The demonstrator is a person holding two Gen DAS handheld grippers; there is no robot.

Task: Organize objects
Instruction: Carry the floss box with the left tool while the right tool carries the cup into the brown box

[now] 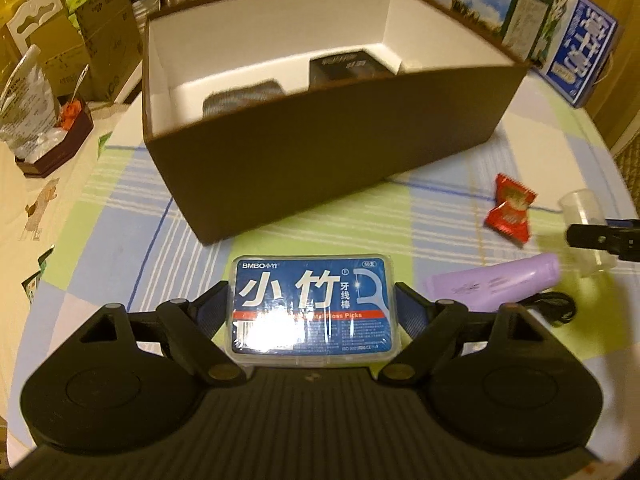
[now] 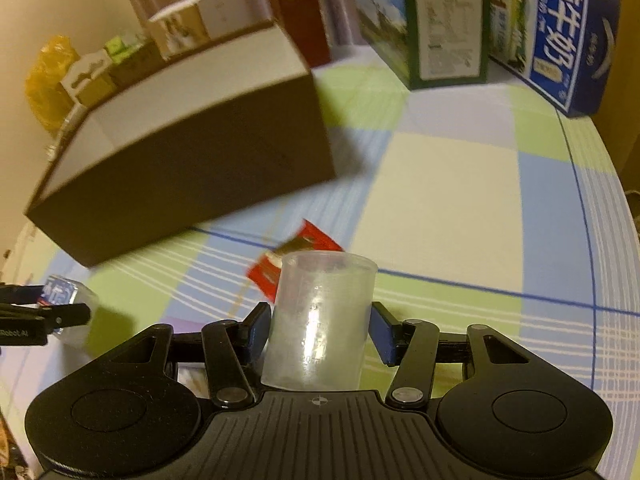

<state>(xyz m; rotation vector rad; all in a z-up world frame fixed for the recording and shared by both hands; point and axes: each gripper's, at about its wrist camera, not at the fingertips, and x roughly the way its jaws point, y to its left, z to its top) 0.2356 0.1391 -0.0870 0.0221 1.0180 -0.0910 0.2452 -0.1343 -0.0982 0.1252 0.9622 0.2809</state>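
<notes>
Left wrist view: fingers (image 1: 224, 300) pinch floss box (image 1: 312, 308); right fingers (image 2: 258, 330) clamp plastic cup (image 2: 320, 320).

My views are warm and dim; glare whitens the floss box (image 1: 311, 308), the brown box (image 2: 192, 160) smears, and fisheye bends the edges.

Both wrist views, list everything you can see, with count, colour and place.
storage box: one, brown outside, white inside, on table centre
dark packs: two, inside the box
floss pick case: one, blue label, between left jaws
plastic cup: one, translucent, between right jaws
candy: one, red wrapper, on cloth right of box
tube: one, lilac, lying near the candy
milk cartons: two at least, blue and green, table's far side
tablecloth: one, checked green, blue, cream
left gripper: one, black
right gripper: one, black
</notes>
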